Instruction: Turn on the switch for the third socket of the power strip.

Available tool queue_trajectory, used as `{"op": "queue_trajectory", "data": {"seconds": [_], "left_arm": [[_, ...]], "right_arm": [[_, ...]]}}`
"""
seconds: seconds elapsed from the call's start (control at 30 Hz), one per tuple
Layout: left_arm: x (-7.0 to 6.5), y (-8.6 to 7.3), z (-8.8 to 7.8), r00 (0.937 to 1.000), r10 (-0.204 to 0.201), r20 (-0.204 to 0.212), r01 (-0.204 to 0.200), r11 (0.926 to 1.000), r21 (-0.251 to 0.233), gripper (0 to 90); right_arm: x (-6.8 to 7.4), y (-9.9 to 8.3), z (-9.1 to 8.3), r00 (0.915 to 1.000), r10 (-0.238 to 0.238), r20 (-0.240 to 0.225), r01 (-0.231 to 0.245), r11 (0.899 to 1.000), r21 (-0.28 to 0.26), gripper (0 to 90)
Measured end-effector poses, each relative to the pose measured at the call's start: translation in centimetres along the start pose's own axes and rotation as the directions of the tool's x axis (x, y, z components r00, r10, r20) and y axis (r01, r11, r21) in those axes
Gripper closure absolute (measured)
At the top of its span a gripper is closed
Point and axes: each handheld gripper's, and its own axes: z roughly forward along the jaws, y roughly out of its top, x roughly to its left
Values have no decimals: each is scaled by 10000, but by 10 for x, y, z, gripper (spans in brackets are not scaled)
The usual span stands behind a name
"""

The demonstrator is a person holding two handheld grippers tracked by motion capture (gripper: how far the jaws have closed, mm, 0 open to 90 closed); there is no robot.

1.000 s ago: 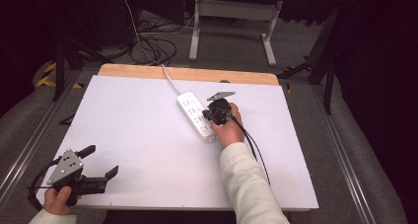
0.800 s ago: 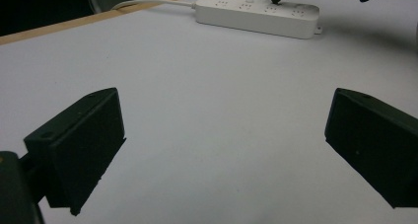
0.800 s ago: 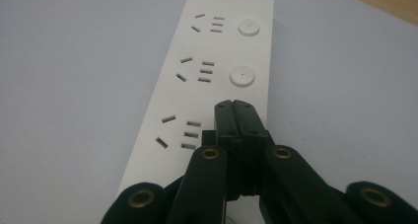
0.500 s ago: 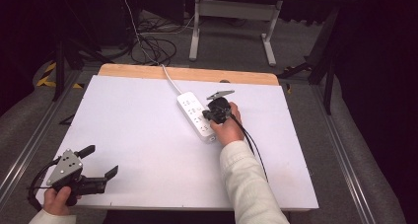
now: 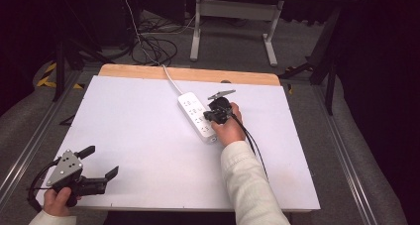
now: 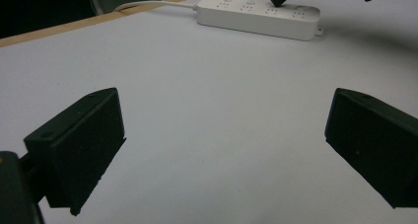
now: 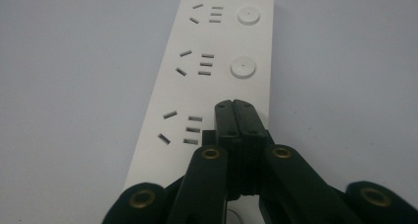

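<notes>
At the near left corner of the white tabletop [image 5: 138, 136], the left gripper [image 5: 101, 161] sits in the person's left hand [image 5: 58, 201], its two black jaws wide apart with nothing between them; the left gripper view shows bare white surface in the gap. Farther in, toward the middle of the far edge, lies the power strip [image 5: 197, 115], a long white bar set at a slant, its white cable [image 5: 171, 81] running off over the wooden far edge. The right gripper [image 5: 212, 117], held in the right hand [image 5: 229, 127], has its tips down on the strip's near half, jaws pressed together on nothing.

The high view gives the strip's place and slant but little of its face. The right gripper view [image 7: 235, 108] shows that face closely: sets of dark slots in a row, each paired with a round white button [image 7: 243, 67], and the closed tips resting on the spot beside the third set where its button would sit. The left gripper view shows the strip [image 6: 259, 18] from the side, a low rounded block with a small tab at one end.
</notes>
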Motion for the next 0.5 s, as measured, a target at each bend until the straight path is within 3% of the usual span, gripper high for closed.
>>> {"op": "queue_trajectory", "data": {"seconds": [0.5], "left_arm": [[0,0,1,10000,52,26,-52,10000,10,21]], "right_arm": [[1,0,1,9999,116,89,-117,9999,41,900]]}}
